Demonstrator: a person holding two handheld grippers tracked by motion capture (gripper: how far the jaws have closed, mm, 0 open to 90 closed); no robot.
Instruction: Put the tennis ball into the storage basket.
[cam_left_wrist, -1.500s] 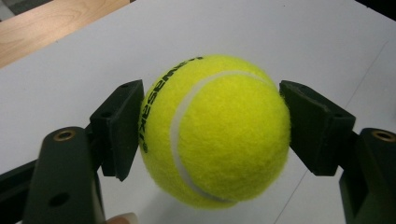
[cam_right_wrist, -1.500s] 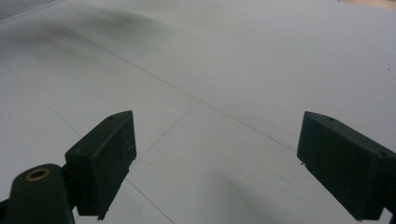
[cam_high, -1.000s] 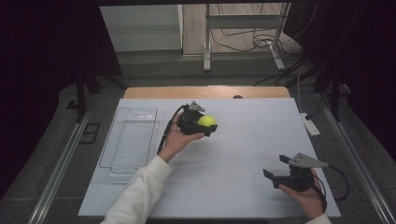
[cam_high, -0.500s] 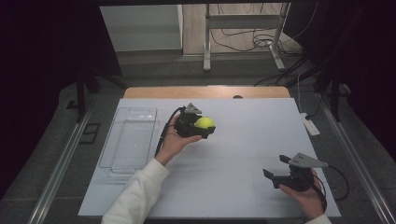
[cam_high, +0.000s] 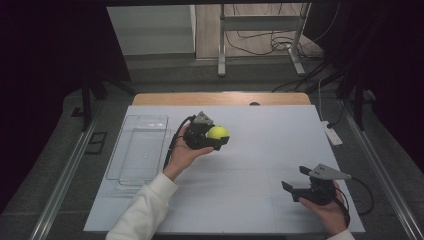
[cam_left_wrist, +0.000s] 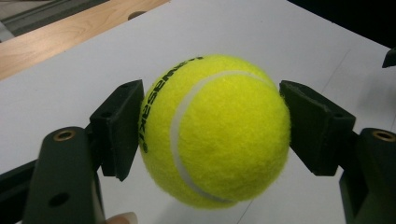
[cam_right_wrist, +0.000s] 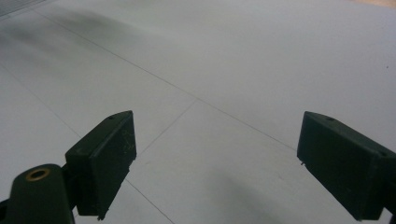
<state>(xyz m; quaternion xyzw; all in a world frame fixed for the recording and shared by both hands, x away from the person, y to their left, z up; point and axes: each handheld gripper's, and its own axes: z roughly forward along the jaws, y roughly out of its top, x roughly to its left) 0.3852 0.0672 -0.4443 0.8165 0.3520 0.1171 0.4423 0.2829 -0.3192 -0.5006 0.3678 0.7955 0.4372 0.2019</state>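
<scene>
The ball (cam_left_wrist: 215, 130) sits between the two pads (cam_left_wrist: 119, 128) of your left gripper (cam_high: 212, 137), pinched across its widest part and lifted clear of the white board (cam_high: 250, 175), above the board's far middle. In the left gripper view the pads press on opposite sides, level with each other, so the hold looks sound; the felt bulges a little past them both above and below. Keep that squeeze steady and do not tighten it more, since a ball can pop out if the pads slide toward one end. Carry it with the wrist level, so that the weight hangs between the pads and not off their tips. The clear tray (cam_high: 137, 150) lies just beside your left hand, toward the board's left edge, and looks the likely place to set the ball; if so, lower it inside the rim before you let go, because it will roll. Your right gripper (cam_high: 307, 182) rests near the board's near right corner with its jaws wide apart and nothing between them; leave it well clear.
</scene>
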